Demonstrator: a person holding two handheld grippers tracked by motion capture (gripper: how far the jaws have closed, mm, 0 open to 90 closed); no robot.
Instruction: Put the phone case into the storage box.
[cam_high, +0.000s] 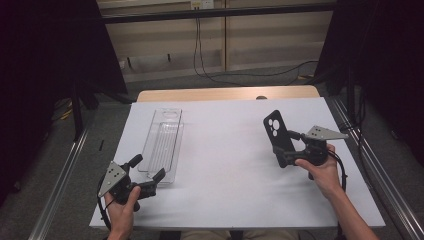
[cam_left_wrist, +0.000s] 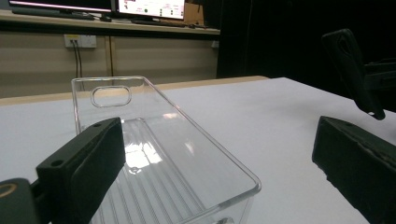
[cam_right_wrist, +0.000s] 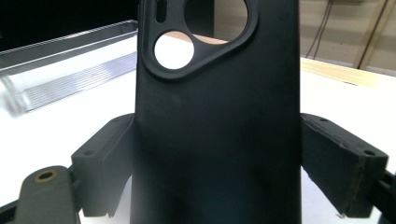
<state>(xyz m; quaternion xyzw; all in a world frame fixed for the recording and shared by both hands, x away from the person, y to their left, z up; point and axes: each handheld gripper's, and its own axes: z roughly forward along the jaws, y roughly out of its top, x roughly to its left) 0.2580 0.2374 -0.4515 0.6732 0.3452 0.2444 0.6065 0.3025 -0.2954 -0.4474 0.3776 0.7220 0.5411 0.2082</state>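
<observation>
Phone case (cam_right_wrist: 217, 116) upright, clamped between right gripper (cam_right_wrist: 217, 158) jaws

Two black handheld grippers, left gripper (cam_high: 148, 172) and right gripper (cam_high: 286, 145), each carry a grey triangular drilled plate and trailing black cable.

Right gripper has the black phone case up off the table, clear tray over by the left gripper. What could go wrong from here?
1. The right gripper pinches only the lower end of the phone case, so the tall part above the jaws could tip or slip out.
2. The left gripper, jaws open, sits at the near end of the clear tray; a nudge could slide the light tray across the white table.
</observation>
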